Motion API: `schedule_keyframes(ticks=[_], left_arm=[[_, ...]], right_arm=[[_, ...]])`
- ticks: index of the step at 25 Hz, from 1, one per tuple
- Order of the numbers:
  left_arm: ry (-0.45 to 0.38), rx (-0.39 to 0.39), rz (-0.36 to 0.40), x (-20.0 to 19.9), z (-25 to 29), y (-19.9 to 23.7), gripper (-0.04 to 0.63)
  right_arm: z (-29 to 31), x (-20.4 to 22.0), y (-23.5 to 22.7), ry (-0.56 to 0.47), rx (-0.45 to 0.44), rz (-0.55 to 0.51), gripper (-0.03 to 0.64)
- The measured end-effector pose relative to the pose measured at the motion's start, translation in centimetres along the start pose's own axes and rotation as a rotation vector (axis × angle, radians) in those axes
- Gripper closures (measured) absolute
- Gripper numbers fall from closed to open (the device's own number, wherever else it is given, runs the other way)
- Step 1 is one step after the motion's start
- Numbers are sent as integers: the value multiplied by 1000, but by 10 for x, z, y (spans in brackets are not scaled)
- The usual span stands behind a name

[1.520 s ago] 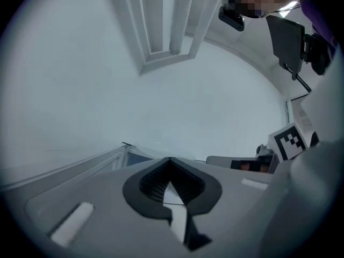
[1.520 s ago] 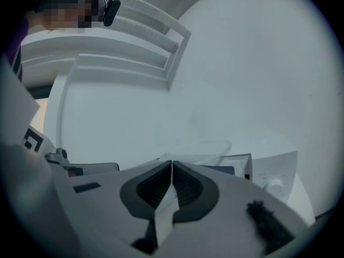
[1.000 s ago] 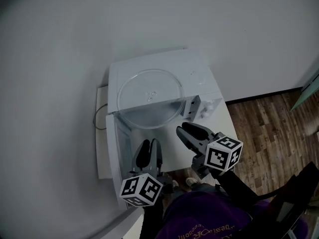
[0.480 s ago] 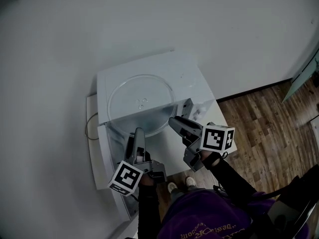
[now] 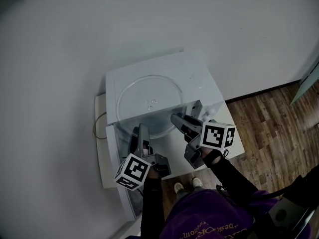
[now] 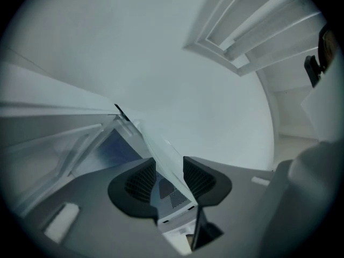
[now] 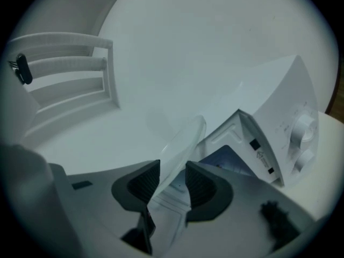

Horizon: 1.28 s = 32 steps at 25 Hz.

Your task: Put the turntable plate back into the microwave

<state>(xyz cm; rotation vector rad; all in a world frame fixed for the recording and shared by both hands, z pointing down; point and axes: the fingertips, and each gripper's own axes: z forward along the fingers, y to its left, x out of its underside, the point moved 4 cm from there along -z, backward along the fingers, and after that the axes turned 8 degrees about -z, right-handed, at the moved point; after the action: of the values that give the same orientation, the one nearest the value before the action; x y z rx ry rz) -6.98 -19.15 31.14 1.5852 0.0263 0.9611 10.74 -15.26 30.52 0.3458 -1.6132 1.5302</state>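
The clear glass turntable plate (image 5: 149, 103) lies flat on top of the white microwave (image 5: 199, 78), with its near rim overhanging the front edge. My left gripper (image 5: 141, 133) is at the plate's near-left rim. In the left gripper view the rim (image 6: 161, 149) runs edge-on between the two pads of the left gripper (image 6: 169, 179), and its jaws are closing with a gap still showing on one side. My right gripper (image 5: 178, 119) is at the near-right rim. In the right gripper view the plate (image 7: 185, 141) passes between the spread pads of the right gripper (image 7: 173, 184).
The microwave door (image 5: 110, 153) hangs open to the left, and the cavity (image 7: 226, 160) shows under the plate. The knobs (image 7: 301, 128) are on the right front. A cable (image 5: 98, 123) loops at the left. Wooden floor (image 5: 269, 123) lies to the right, beyond the white stand (image 5: 229, 143).
Both grippers have moved forward from in front of the microwave up to the plate's near rim, which now sits between each pair of jaws. The plate has not shifted.
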Motion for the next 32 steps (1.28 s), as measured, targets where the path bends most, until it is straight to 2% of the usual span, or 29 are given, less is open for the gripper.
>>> schedule_keyframes(ticks=[6, 12, 16, 20, 28, 32], left_arm=[[-22, 78, -120, 2, 0, -3, 464], [-33, 108, -146, 7, -3, -1, 486], [-49, 120, -130, 8, -5, 1, 485], [-57, 135, -164, 14, -12, -5, 486], [-91, 234, -205, 28, -47, -42, 513], [-118, 280, -221, 39, -68, -50, 515]], right_arm=[[2, -1, 0, 6, -15, 31, 480], [-1, 3, -3, 19, -8, 42, 495], [-3, 5, -6, 4, -4, 60, 495], [-13, 4, -4, -7, -10, 59, 495], [-60, -5, 24, -32, -54, -51, 495], [-81, 1, 31, -29, -71, -62, 495]])
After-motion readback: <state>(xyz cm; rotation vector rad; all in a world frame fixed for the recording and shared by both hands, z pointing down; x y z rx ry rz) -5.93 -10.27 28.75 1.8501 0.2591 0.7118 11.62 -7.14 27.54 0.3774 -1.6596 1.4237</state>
